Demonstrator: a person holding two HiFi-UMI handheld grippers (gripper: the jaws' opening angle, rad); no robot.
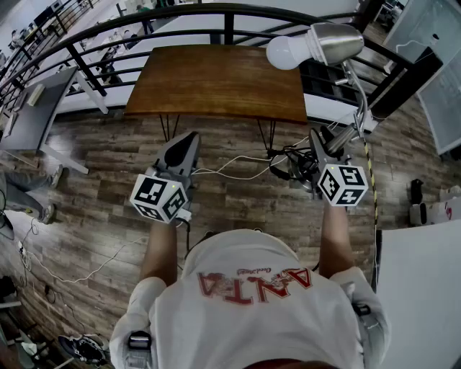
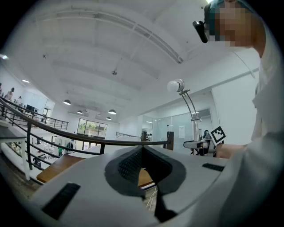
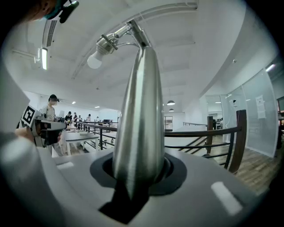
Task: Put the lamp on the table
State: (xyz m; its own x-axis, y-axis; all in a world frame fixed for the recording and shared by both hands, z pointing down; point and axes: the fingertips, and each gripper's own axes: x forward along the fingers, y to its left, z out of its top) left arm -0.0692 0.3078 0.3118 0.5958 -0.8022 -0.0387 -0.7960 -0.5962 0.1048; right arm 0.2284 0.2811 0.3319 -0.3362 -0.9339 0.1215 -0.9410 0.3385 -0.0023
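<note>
While right gripper [image 1: 319, 144] clamps the lamp [image 1: 330, 42] | left gripper [image 1: 189, 140] jaws together, empty

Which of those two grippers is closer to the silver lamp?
Right. The right gripper is clamped on the lamp; the left gripper sits apart to its left, empty.

Brown wooden desk [image 1: 216, 79] on thin dark hairpin legs [image 1: 167, 128], its far edge close to a black railing [image 1: 229, 14], standing on a wood-plank floor [image 1: 94, 216], white and black cables [image 1: 248, 171] lying on the floor near the desk's near right corner, a grey desk [image 1: 32, 119] off to the left.
</note>
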